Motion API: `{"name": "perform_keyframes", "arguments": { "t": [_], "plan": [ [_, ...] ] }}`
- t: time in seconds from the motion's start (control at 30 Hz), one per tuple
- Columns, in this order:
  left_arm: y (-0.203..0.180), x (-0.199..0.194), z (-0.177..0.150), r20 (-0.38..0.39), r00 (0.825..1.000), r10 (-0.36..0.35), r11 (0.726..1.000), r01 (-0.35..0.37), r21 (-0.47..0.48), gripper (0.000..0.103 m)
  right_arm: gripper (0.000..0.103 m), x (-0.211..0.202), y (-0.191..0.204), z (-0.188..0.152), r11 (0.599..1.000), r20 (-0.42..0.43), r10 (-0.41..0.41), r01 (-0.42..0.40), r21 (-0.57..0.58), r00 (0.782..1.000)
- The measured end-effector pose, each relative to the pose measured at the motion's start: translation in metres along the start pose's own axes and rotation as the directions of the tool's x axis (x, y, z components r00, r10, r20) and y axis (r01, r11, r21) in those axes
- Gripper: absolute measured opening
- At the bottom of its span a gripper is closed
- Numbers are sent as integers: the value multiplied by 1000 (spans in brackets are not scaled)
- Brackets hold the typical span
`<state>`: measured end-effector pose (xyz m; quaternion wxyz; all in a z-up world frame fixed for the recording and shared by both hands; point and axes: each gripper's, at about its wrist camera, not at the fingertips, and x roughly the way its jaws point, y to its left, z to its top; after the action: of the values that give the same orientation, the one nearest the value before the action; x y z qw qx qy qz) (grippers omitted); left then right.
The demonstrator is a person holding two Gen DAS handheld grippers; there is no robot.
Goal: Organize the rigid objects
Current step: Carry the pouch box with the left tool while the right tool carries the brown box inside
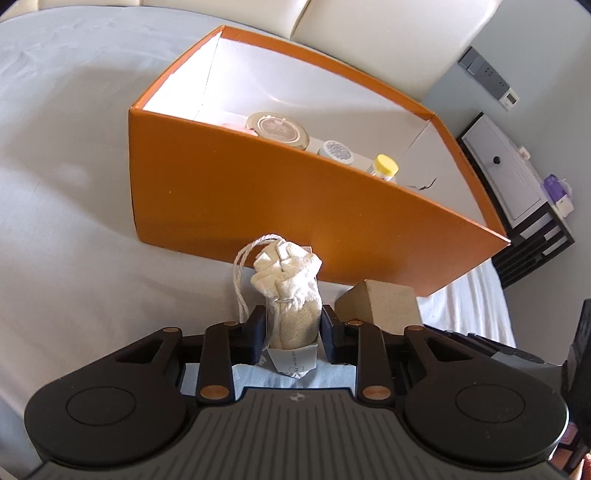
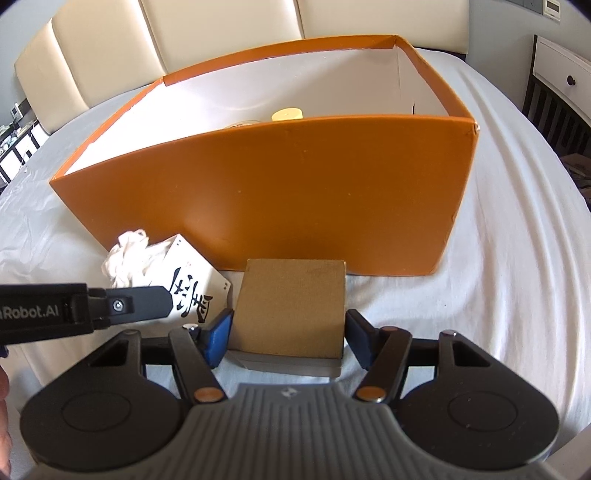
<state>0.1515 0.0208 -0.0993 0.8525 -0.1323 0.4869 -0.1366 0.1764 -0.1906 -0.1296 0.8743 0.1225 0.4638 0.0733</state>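
A large orange box (image 1: 258,192) with a white inside stands on the bed; it also shows in the right wrist view (image 2: 295,192). Inside lie a round tin (image 1: 277,130), a small jar (image 1: 337,150) and a yellow-capped bottle (image 1: 385,167). My left gripper (image 1: 293,328) is shut on a cream cloth pouch (image 1: 291,295) with a drawstring, in front of the box. My right gripper (image 2: 286,334) is open around a brown cardboard box (image 2: 291,306) that rests on the sheet, its blue pads close to both sides. The pouch (image 2: 129,254) shows white at the left, partly behind the left gripper's finger.
The grey bed sheet (image 1: 74,184) spreads around the box. A cream padded headboard (image 2: 221,33) is behind. A white and dark bedside cabinet (image 1: 517,177) stands at the right with small items on top. The brown box (image 1: 380,302) lies right of the pouch.
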Motion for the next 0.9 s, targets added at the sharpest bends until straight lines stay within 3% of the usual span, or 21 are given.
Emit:
{"name": "perform_keyframes", "arguments": {
  "t": [0.13, 0.43, 0.6, 0.9],
  "plan": [
    [-3, 5, 1, -6, 1000, 27, 1000, -27, 13, 35, 64, 1, -3, 1, 1000, -4, 9, -9, 19, 1000],
    [14, 23, 8, -46, 999, 20, 996, -24, -90, 41, 65, 4, -16, 6, 997, -17, 36, -35, 75, 999],
    [8, 18, 8, -15, 1000, 12, 999, -12, -48, 31, 64, 1, -11, 4, 999, -4, 22, -22, 37, 1000],
    [5, -11, 3, 46, 999, -7, 1000, 8, -22, 30, 63, -15, -9, 8, 999, -4, 42, -42, 6, 999]
  ]
}}
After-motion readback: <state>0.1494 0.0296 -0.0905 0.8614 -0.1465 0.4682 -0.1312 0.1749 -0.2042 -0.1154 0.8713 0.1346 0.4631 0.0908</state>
